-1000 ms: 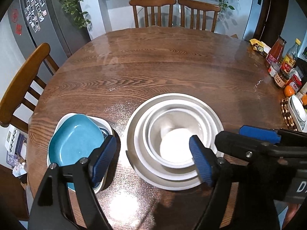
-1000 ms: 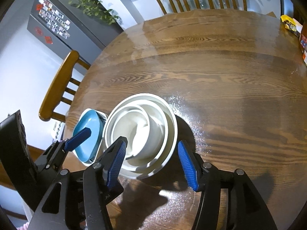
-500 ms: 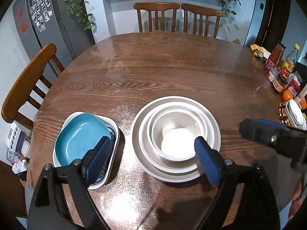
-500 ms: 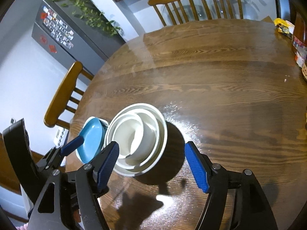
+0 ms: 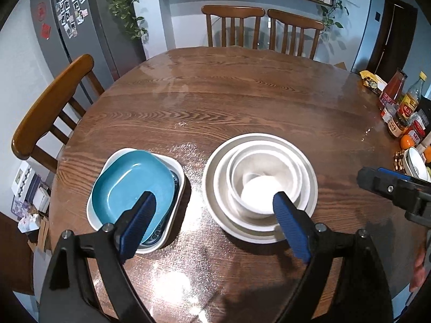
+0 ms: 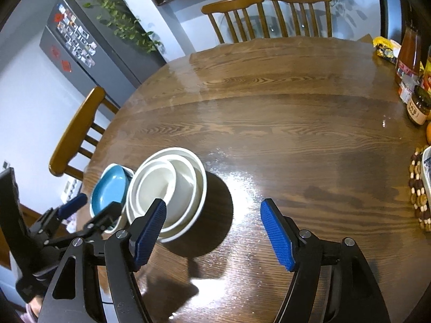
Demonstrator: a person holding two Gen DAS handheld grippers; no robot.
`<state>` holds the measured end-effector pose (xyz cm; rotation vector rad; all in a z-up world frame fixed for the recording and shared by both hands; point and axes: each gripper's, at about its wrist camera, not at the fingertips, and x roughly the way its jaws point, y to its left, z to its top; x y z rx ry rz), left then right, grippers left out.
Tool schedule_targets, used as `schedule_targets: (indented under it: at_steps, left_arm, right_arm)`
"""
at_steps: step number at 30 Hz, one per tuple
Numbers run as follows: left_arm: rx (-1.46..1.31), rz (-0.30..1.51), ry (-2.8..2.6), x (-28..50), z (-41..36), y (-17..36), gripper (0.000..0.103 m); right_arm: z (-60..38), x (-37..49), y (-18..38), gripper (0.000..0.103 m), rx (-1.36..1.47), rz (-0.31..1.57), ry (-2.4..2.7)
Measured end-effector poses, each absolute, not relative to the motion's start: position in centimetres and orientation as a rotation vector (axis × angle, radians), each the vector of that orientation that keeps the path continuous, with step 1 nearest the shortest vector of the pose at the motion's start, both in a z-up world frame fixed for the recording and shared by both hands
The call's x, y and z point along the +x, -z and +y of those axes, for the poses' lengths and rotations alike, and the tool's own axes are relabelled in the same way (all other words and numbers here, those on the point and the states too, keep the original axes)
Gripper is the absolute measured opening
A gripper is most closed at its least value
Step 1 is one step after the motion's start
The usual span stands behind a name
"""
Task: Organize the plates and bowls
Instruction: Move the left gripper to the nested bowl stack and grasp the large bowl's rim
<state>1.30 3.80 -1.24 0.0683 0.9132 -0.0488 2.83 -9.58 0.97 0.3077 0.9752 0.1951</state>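
A stack of white round bowls (image 5: 262, 183) nested on a white plate (image 5: 215, 167) sits on the round wooden table (image 5: 242, 102). Left of it a blue square dish (image 5: 129, 185) lies in a white square dish (image 5: 176, 167). My left gripper (image 5: 212, 226) is open and empty, held above and in front of both stacks. My right gripper (image 6: 212, 231) is open and empty, to the right of the white stack (image 6: 167, 188), with the blue dish (image 6: 109, 185) beyond. The left gripper (image 6: 89, 212) shows at that view's left edge.
Bottles and jars (image 5: 398, 107), oranges (image 5: 406, 141), a snack bag (image 5: 373, 80) and a white dish on a beaded trivet (image 5: 416, 162) crowd the table's right edge. Wooden chairs stand at the far side (image 5: 261, 27) and the left (image 5: 51, 107). A fridge (image 5: 70, 35) stands back left.
Both grippers have pulled back and up from the dishes, which now look smaller and farther away. The right gripper has drifted right in the left wrist view. The stacks have not moved.
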Motion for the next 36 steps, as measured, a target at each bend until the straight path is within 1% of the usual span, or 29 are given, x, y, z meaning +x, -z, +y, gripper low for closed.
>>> schedule_targets:
  at_steps: [5,14,23,28,35,36]
  left_arm:
    - [0.038,0.937,0.023,1.2,4.8,1.8,0.088]
    - [-0.046,0.972,-0.027,1.0,7.6,2.2,0.088]
    - [-0.194,1.062,-0.084,1.8,10.6,4.0,0.088]
    - [-0.265,1.112,-0.051,2.7,10.8,4.8,0.088]
    - [-0.223,1.128,-0.070,4.6,9.9,4.8,0.086]
    - [-0.211,1.127,-0.071,4.7,9.9,4.9,0.083]
  right_arm:
    - [-9.6,2.8,-1.0,0.073,0.253,0.970,-0.162]
    - [-10.1,3.1,-0.4,0.073,0.241,0.983,-0.146]
    - [-10.4,3.6,0.7,0.073,0.215,1.007,-0.116]
    - [-10.3,4.2,1.7,0.073,0.215,1.035,-0.127]
    - [-9.8,5.5,2.4,0.073,0.193,1.059,-0.124]
    - [-9.8,5.7,2.6,0.073,0.193,1.064,-0.121]
